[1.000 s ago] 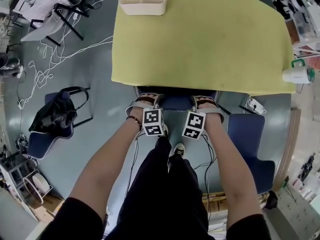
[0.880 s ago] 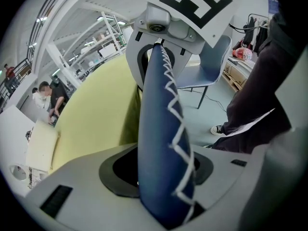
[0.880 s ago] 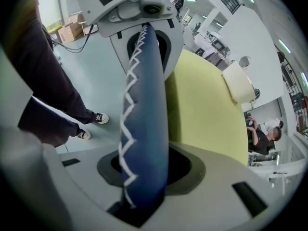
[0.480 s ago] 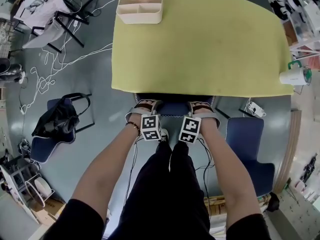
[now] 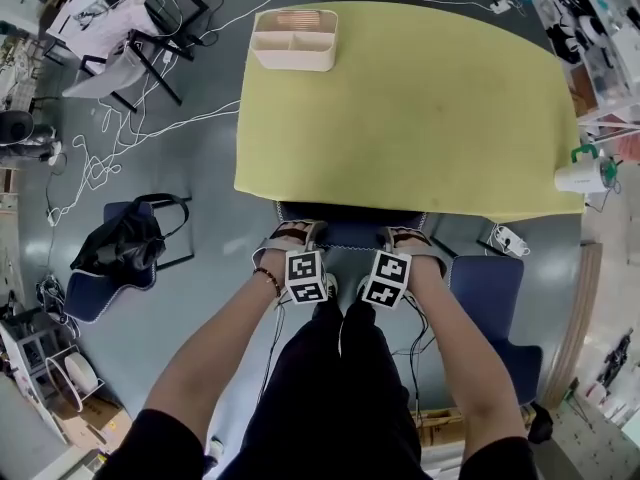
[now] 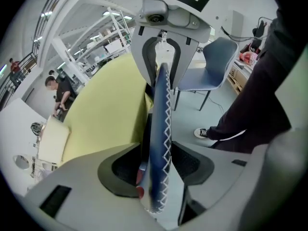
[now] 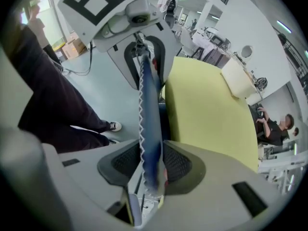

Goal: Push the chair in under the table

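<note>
The chair (image 5: 350, 230) is seen drawn up at the near edge of the table (image 5: 400, 98), with little more than its back showing past the top. The back is a thin, flat panel covered in smooth blue material and edged with white zigzag stitching. The table top is a broad, matt yellow-green slab with rounded corners. A cream plastic tray (image 5: 295, 38) with compartments is set near its far left corner.

The left gripper (image 5: 297, 236) is placed over the top edge of the chair back. Its jaws have just been opening, and the panel is held loosely between the dark, meshed pads, with a gap seen on one side. The right gripper (image 5: 405, 238) is closed on the same edge, both pads pressed against the blue panel.
</note>
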`<action>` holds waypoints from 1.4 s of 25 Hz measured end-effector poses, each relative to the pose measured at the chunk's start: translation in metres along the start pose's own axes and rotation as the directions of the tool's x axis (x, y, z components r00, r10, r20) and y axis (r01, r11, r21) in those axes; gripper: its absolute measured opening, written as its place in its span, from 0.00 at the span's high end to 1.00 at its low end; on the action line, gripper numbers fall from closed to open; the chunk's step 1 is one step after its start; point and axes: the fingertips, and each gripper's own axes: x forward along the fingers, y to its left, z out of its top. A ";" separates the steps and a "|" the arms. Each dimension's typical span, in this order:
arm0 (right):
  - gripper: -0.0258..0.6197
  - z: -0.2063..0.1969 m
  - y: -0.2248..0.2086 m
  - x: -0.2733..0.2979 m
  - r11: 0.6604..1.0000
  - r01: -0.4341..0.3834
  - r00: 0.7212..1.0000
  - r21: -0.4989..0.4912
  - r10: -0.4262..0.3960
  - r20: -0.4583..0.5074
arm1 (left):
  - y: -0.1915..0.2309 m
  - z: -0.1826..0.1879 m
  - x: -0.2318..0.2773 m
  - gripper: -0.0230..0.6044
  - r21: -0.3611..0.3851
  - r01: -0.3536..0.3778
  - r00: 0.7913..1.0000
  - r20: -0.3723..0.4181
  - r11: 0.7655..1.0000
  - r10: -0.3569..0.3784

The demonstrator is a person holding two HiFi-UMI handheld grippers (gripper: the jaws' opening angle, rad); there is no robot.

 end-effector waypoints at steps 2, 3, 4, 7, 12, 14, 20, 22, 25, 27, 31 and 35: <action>0.76 0.008 0.002 -0.024 0.994 -0.035 0.996 0.108 0.025 0.091 | 0.000 0.008 -0.017 0.67 -0.052 -0.002 0.999 0.034 0.999 0.004; 0.78 0.013 0.001 -0.037 0.983 -0.047 0.989 0.179 0.021 0.145 | 0.000 0.011 -0.026 0.69 -0.087 -0.002 0.999 0.053 0.996 0.006; 0.82 0.017 -0.004 -0.048 0.967 -0.050 0.981 0.251 0.000 0.196 | 0.001 0.013 -0.034 0.72 -0.128 -0.002 0.997 0.074 0.992 0.011; 0.91 0.024 -0.024 -0.075 0.895 -0.028 0.943 0.445 -0.124 0.309 | 0.008 0.020 -0.057 0.85 -0.298 -0.021 0.985 0.158 0.954 0.071; 0.94 0.020 -0.050 -0.100 0.737 -0.024 0.869 0.676 -0.318 0.378 | 0.033 0.031 -0.083 0.95 -0.605 -0.031 0.930 0.274 0.796 0.245; 0.94 0.019 -0.057 -0.108 0.672 -0.045 0.838 0.739 -0.377 0.394 | 0.040 0.030 -0.090 0.95 -0.673 -0.028 0.912 0.286 0.739 0.295; 0.94 0.023 -0.071 -0.144 0.599 -0.034 0.776 0.800 -0.489 0.399 | 0.061 0.030 -0.123 0.95 -0.781 -0.040 0.865 0.285 0.623 0.414; 0.94 0.023 -0.074 -0.158 0.591 -0.024 0.760 0.806 -0.513 0.399 | 0.069 0.034 -0.138 0.95 -0.801 -0.042 0.847 0.288 0.597 0.447; 0.94 0.024 -0.079 -0.181 0.576 -0.019 0.738 0.818 -0.544 0.400 | 0.077 0.046 -0.161 0.95 -0.814 -0.051 0.821 0.296 0.579 0.488; 0.94 0.026 -0.082 -0.196 0.563 -0.018 0.723 0.826 -0.564 0.400 | 0.082 0.054 -0.178 0.95 -0.815 -0.060 0.803 0.304 0.577 0.513; 0.94 0.035 -0.092 -0.228 0.541 -0.015 0.684 0.841 -0.608 0.404 | 0.094 0.067 -0.213 0.95 -0.812 -0.078 0.755 0.331 0.579 0.566; 0.94 0.037 -0.098 -0.266 0.521 -0.018 0.641 0.853 -0.649 0.410 | 0.100 0.079 -0.247 0.95 -0.818 -0.100 0.723 0.331 0.566 0.606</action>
